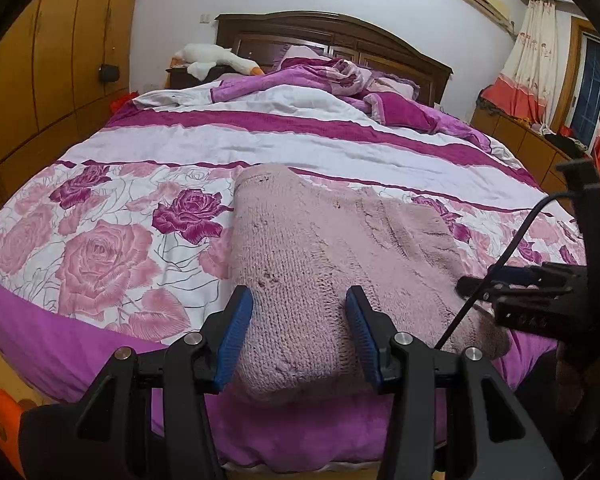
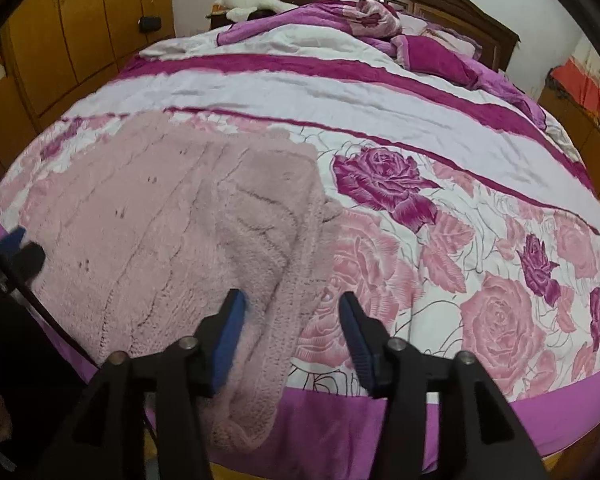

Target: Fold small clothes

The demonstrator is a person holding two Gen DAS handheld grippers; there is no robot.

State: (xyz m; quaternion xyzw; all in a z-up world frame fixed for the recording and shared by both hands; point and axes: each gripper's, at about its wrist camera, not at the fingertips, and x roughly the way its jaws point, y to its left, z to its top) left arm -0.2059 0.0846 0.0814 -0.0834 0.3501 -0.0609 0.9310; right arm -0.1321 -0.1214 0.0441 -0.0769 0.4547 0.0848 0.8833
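Note:
A small pink knitted sweater (image 1: pixel 332 248) lies flat on the bed's near edge, its near end hanging slightly over. My left gripper (image 1: pixel 300 316) is open, its blue pads either side of the sweater's near left part, just above it. In the right wrist view the sweater (image 2: pixel 172 232) fills the left half, with a fluffy folded part and a sleeve (image 2: pixel 256 364) hanging over the bed edge. My right gripper (image 2: pixel 292 320) is open above the sweater's right edge, holding nothing. The right gripper also shows in the left wrist view (image 1: pixel 500 284) beside the sweater's right side.
The bed (image 2: pixel 460 208) has a rose-patterned pink and purple quilt, with a rumpled blanket (image 1: pixel 340 80) and a white stuffed goose (image 1: pixel 216 60) near the wooden headboard. Wooden wardrobes (image 1: pixel 52 64) stand at left, a low cabinet (image 1: pixel 540 148) and curtains at right. A black cable (image 1: pixel 496 268) hangs by the right gripper.

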